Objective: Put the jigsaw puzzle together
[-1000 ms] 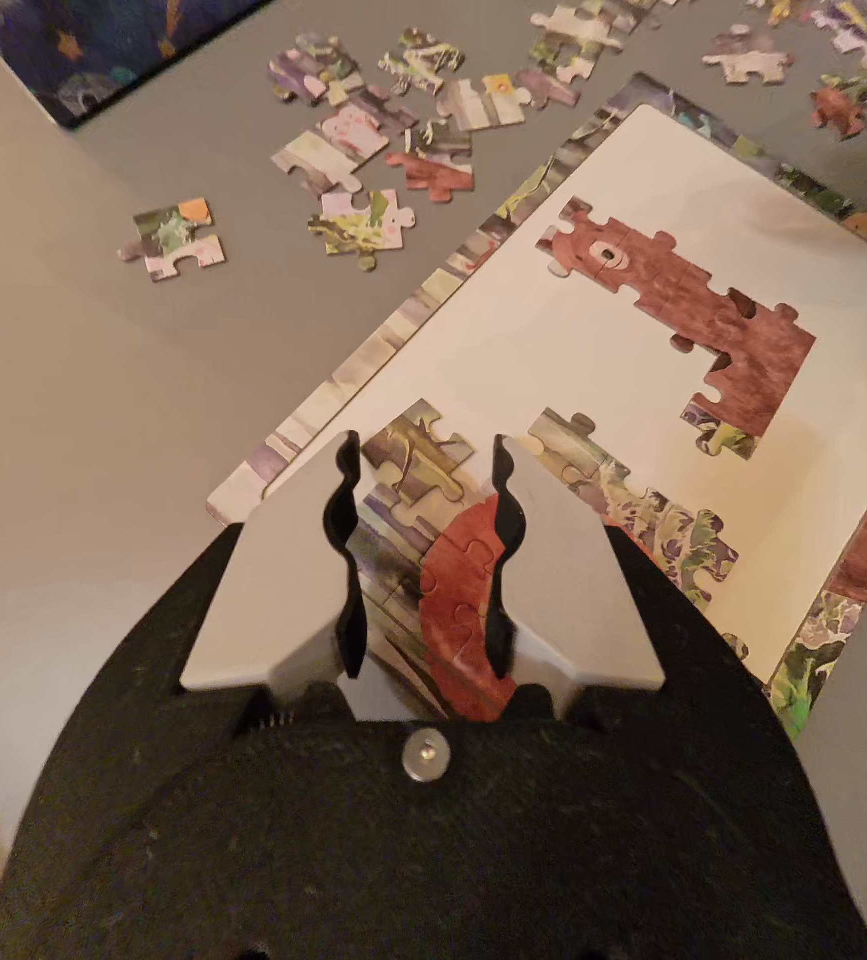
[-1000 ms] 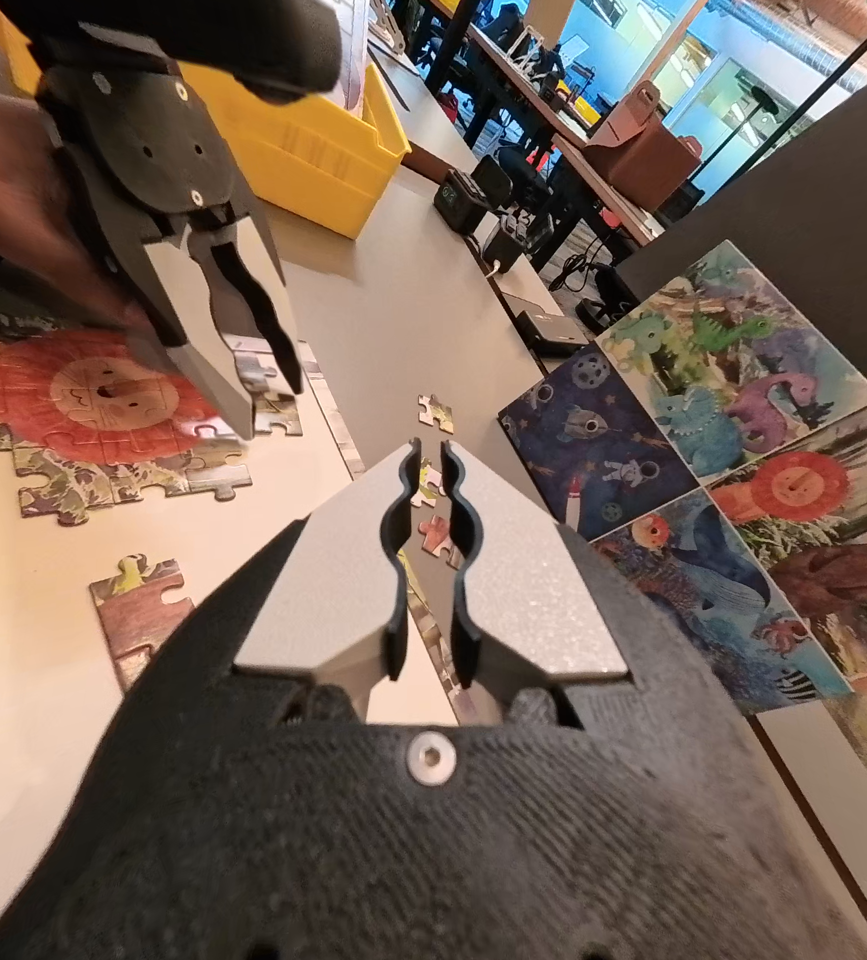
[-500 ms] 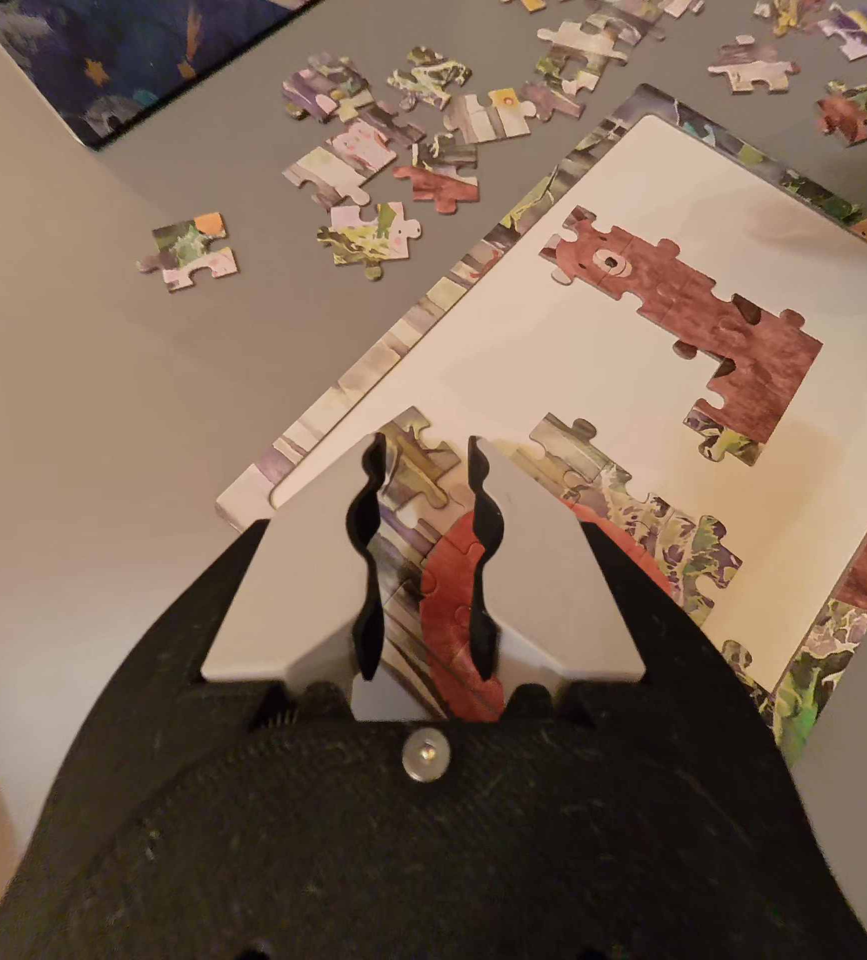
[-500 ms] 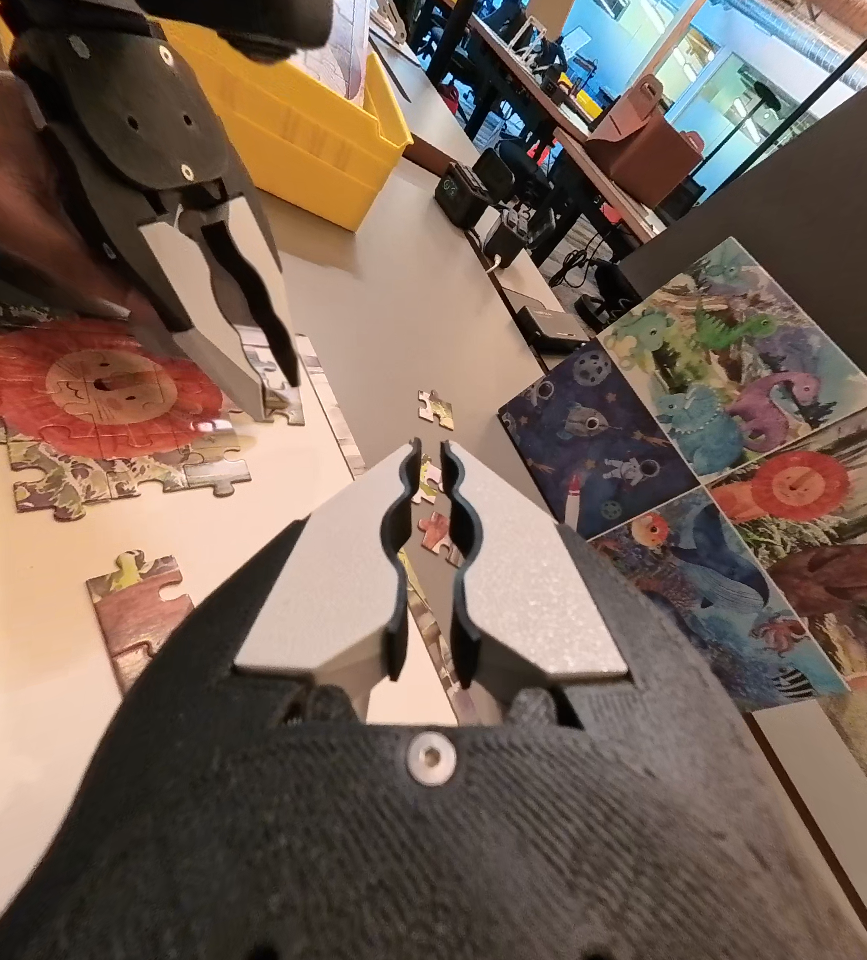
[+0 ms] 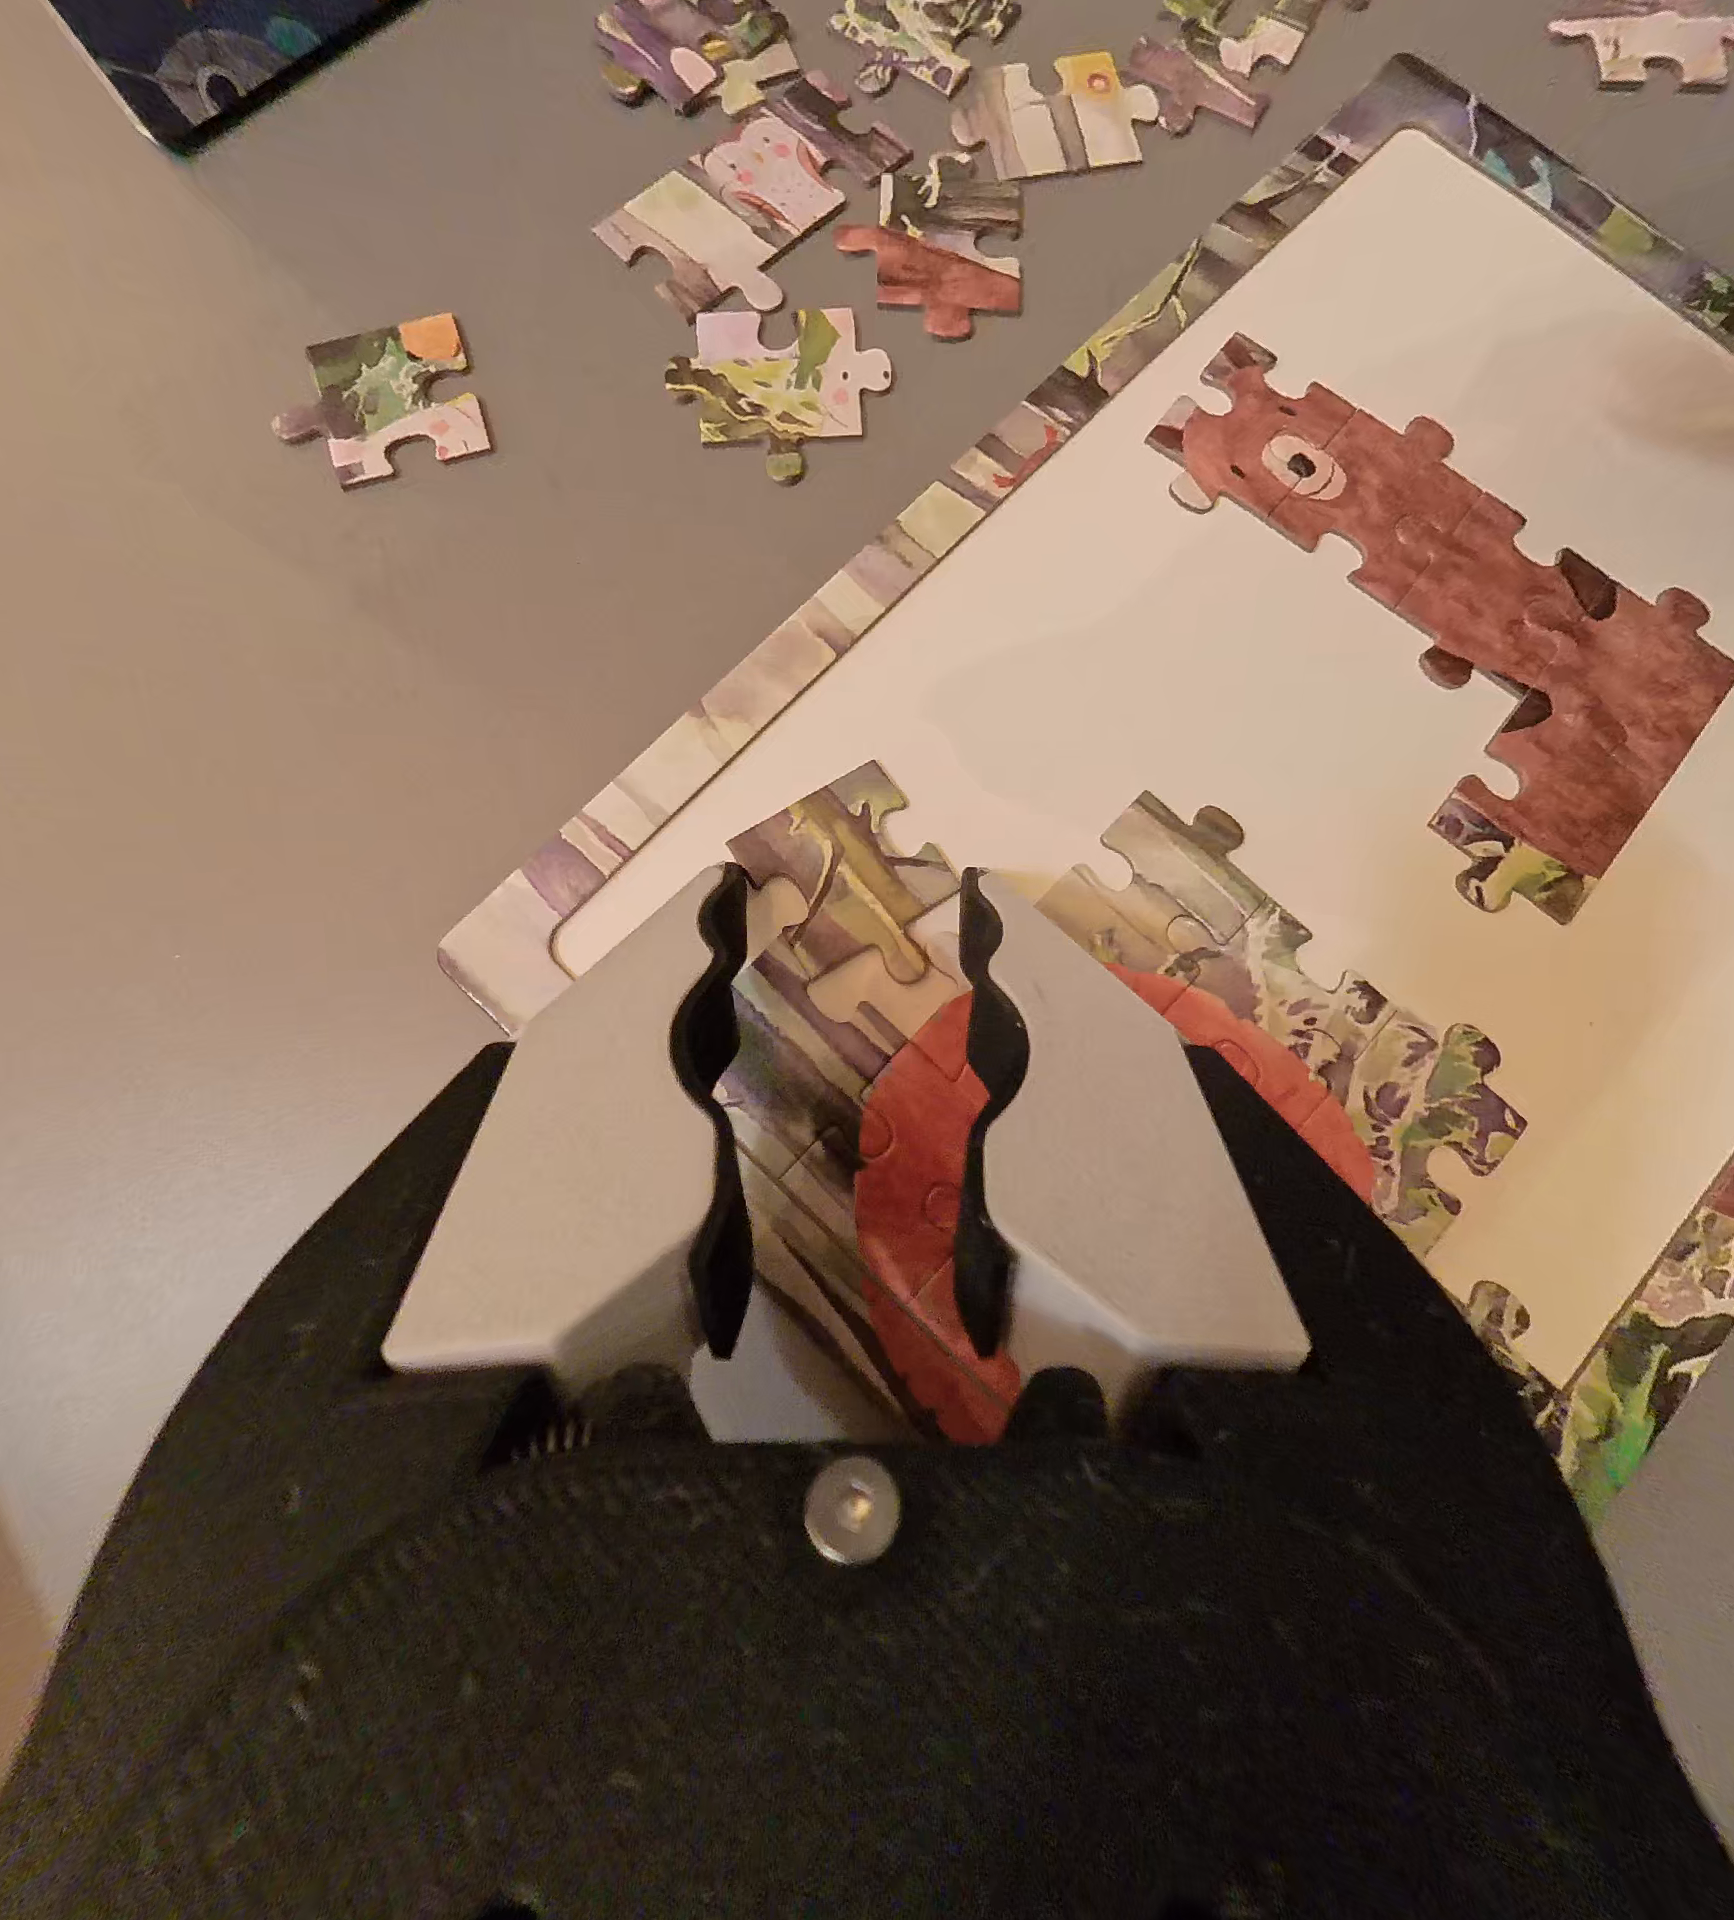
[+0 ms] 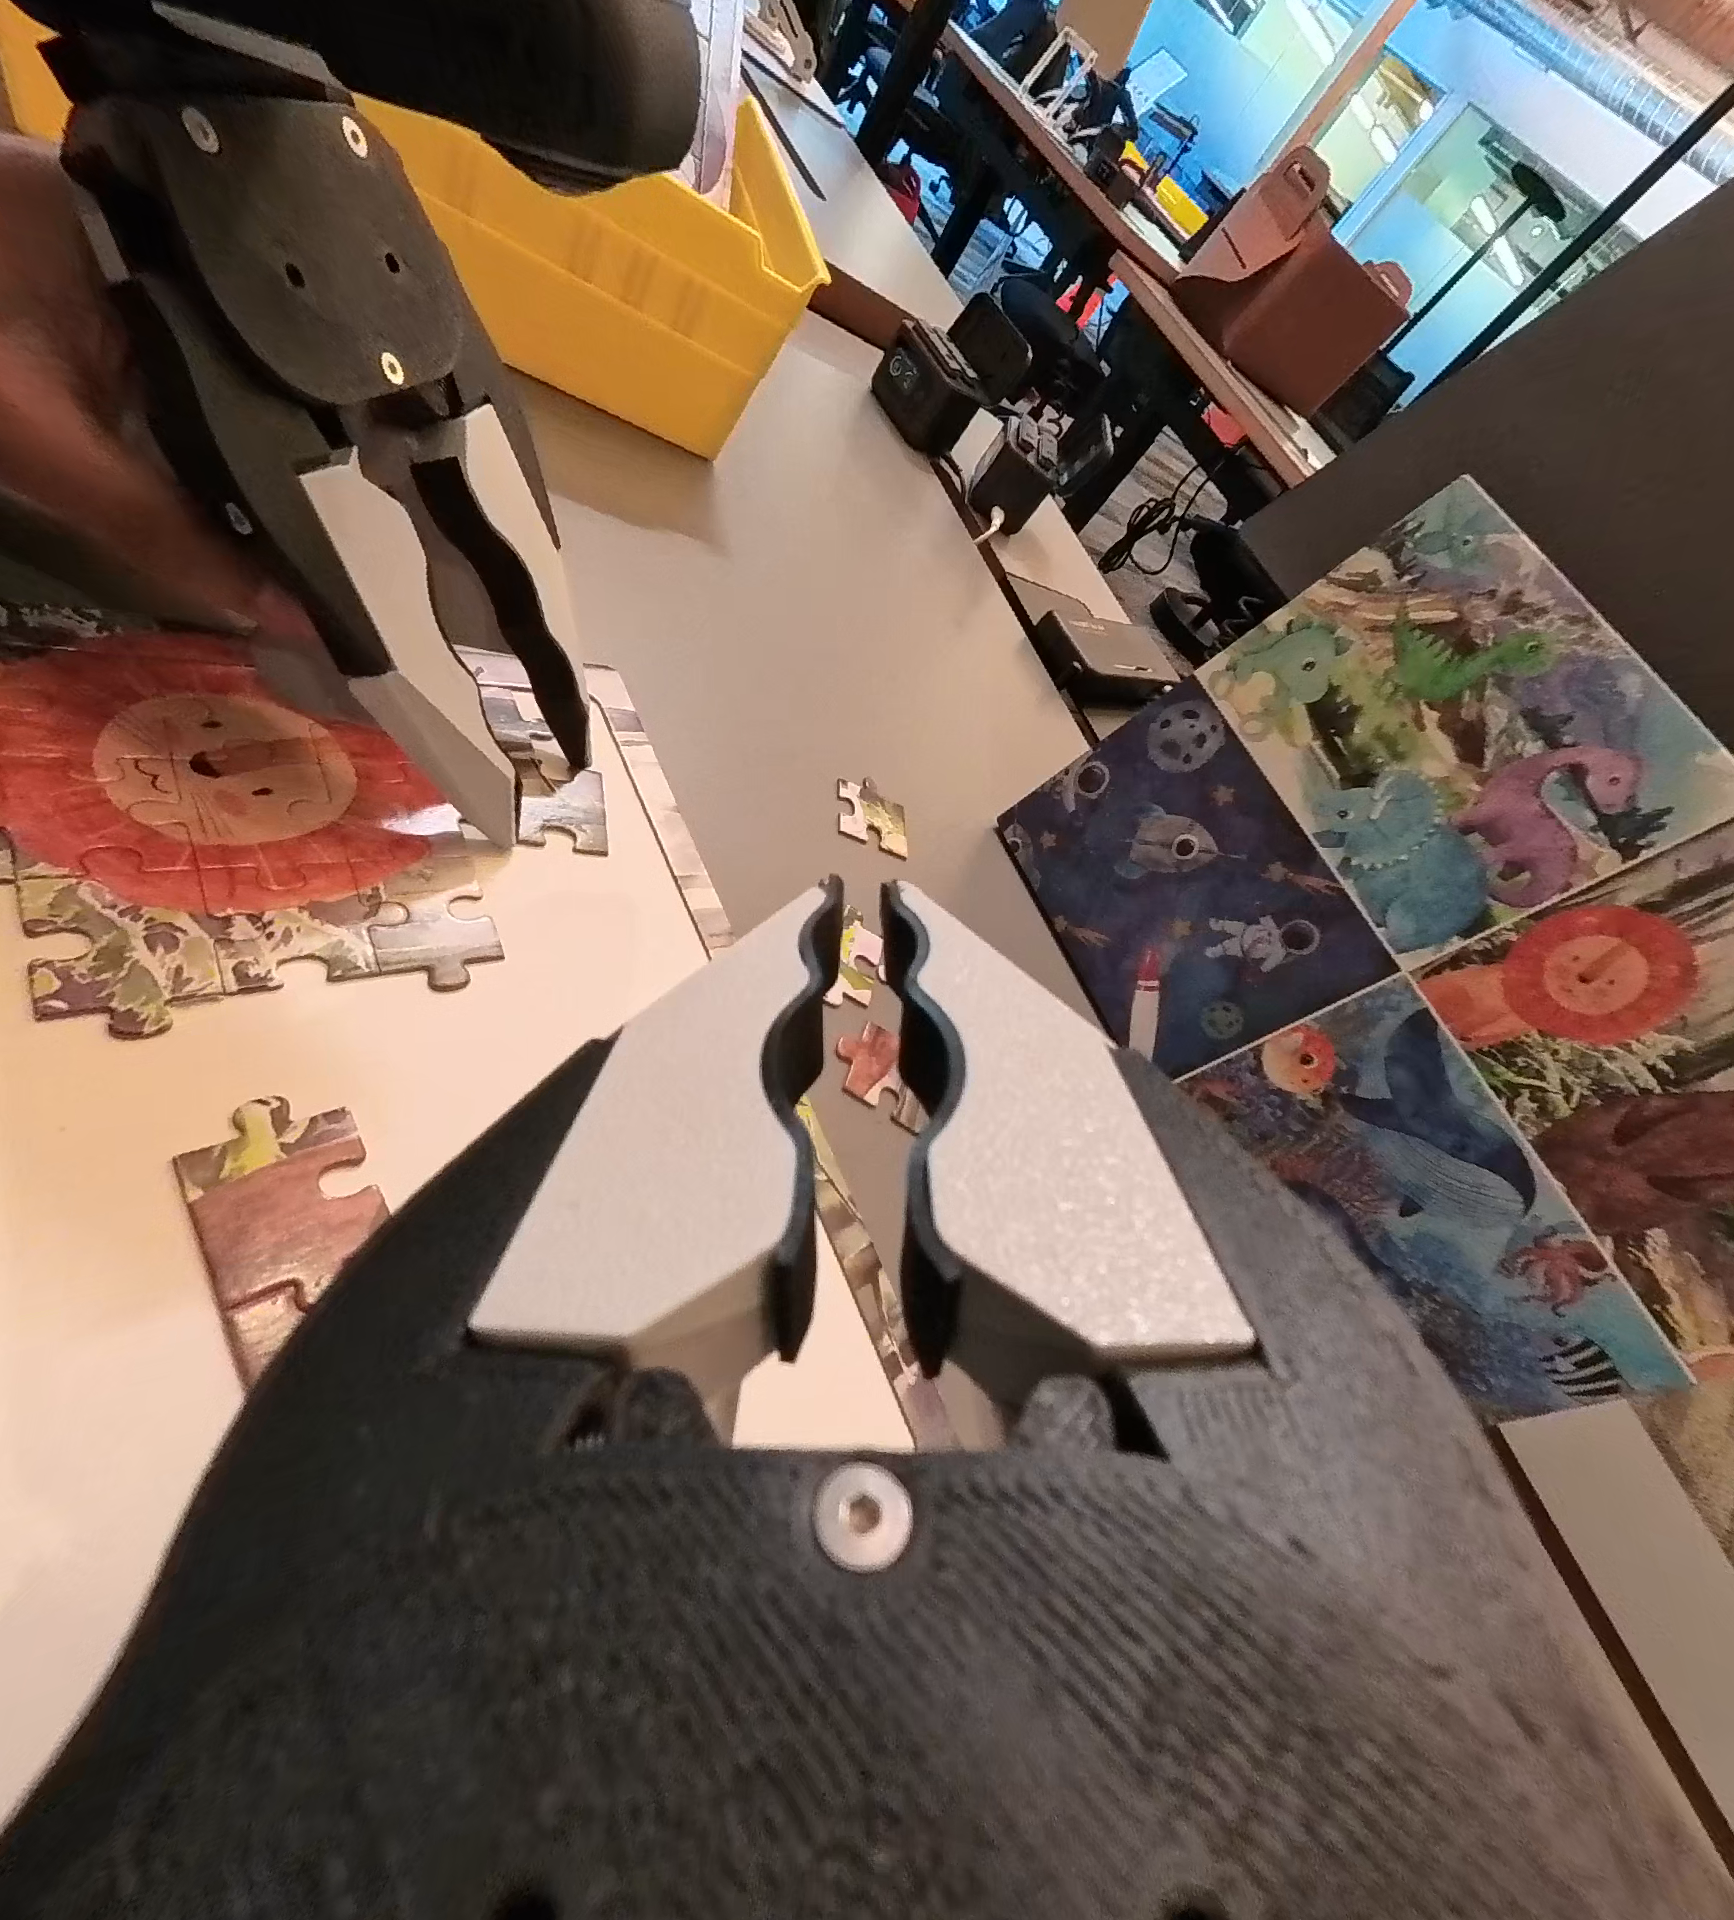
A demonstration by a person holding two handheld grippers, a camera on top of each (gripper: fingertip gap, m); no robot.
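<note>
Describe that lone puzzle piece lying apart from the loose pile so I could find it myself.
Start at the white puzzle tray with the patterned border, then look out across the grey tabletop past the cluster of loose cardboard pieces. The lone green-and-pink piece lies by itself, left of them. Only it carries an orange patch at one corner.

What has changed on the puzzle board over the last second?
The left tool came down until its tips met the piece beside the lion, with its jaws a little closer together than before. It grips nothing. The right tool stayed put, slightly open and empty, and the loose pieces have not moved.
</note>
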